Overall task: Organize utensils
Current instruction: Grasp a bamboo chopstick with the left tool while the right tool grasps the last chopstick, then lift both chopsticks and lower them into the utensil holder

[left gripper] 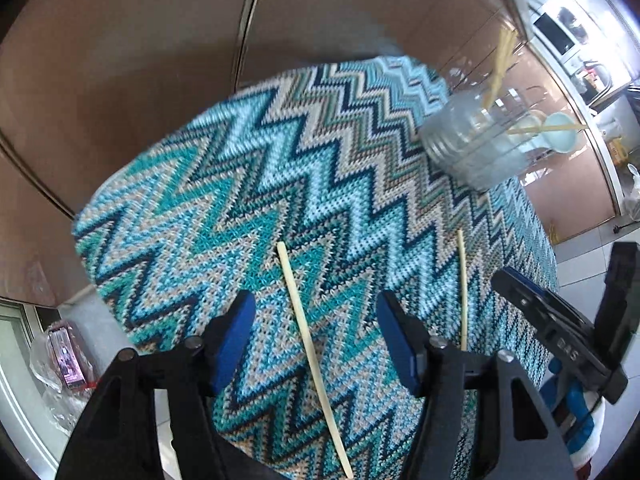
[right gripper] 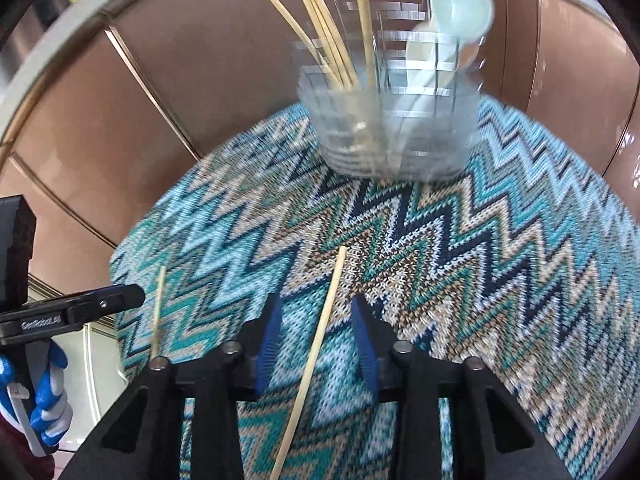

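Both tongs stand released over the surface (left gripper: 248, 168), each straddling a loose chopstick: left tongs (left gripper: 316, 344) one chopstick (left gripper: 308, 344), right tongs (right gripper: 316, 340) another (right gripper: 316, 344). Next: clench, lift, carry to the holder (right gripper: 392, 120) ahead.

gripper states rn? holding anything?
Left gripper: open, straddling a loose chopstick, not gripping.
Right gripper: open, around the other chopstick, pads clear.
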The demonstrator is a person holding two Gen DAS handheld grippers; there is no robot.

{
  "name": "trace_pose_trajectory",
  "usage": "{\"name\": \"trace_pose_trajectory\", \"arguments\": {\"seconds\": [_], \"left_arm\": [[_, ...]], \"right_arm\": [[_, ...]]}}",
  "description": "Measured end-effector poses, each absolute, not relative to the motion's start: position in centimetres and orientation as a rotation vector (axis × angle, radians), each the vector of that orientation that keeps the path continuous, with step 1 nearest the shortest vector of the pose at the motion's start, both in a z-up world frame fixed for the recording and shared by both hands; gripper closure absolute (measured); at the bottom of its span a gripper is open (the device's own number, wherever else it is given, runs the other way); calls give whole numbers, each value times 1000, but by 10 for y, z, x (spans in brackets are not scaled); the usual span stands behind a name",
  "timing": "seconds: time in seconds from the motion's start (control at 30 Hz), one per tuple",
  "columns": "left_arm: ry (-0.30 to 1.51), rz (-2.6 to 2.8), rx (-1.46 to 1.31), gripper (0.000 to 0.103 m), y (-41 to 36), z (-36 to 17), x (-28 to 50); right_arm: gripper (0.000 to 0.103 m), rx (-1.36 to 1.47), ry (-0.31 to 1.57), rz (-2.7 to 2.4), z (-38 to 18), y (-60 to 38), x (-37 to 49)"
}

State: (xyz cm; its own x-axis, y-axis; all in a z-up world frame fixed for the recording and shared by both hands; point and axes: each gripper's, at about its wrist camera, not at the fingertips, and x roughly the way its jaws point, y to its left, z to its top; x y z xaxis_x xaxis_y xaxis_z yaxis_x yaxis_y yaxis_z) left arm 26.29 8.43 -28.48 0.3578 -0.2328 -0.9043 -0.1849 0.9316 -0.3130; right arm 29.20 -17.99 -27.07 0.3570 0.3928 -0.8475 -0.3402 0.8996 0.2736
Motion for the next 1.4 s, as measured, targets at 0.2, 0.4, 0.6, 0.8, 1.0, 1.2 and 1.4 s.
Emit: {"name": "trace_pose_trajectory", "arguments": {"seconds": [0.2, 0.4, 0.6, 0.8, 1.0, 1.2, 1.4], "left_arm": [[1292, -18, -405, 64, 85, -305, 281], [1317, -3, -366, 72, 81, -311, 292], [1329, 45, -306, 86, 74, -313, 297], [1302, 44, -339, 96, 80, -310, 286], [1180, 9, -368, 97, 82, -276, 263], [995, -64, -339, 99, 72, -222, 238], [842, -127, -339, 99, 56, -171, 229]], "right_arm": [[86, 62, 1179, 484, -294, -174, 319], [90, 18, 1229, 472, -307, -166, 333], [93, -39, 1239, 468, -311, -156, 334], [96, -8, 1199, 485, -304, -158, 330], [97, 4, 1097, 540, -269, -169, 303], [97, 9, 941, 583, -224, -181, 267], [97, 26, 768, 599, -176, -195, 237]]}}
